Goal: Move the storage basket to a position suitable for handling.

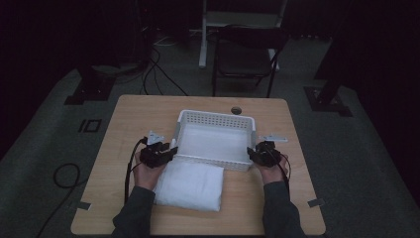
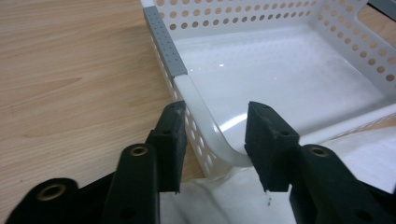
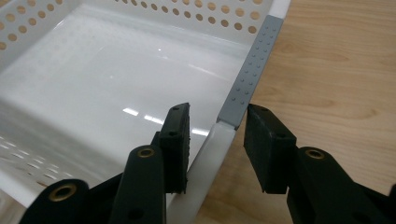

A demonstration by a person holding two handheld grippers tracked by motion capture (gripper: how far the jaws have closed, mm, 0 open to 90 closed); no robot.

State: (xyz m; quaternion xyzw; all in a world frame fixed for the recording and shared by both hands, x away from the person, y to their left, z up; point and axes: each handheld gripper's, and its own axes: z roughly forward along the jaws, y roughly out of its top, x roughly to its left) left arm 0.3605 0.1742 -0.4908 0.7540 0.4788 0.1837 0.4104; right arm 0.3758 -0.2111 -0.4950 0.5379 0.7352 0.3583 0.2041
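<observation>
- High view: I see a wooden table [image 1: 129, 119] mid-frame, in a dark room with grey carpet.
- A folding chair [image 1: 245, 57] stands upper centre; floor cables [image 1: 158, 69] upper left.
- My left gripper [image 1: 171, 150] and right gripper [image 1: 251, 152] straddle the white perforated basket's [image 1: 216, 119] near corners, jaws narrowed around the rim, not clamped.
- A folded white towel [image 1: 190, 186] lies below the basket, touching it.

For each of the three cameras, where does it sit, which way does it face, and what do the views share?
High view: above the person's side, facing forward and down on the table; both forearms, left gripper, right gripper.
Left gripper view: rides the left gripper, jaws straddling the basket rim.
Right gripper view: rides the right gripper, straddling the opposite rim.
Shared: the white basket; the folded white cloth in the high and left gripper views.
</observation>
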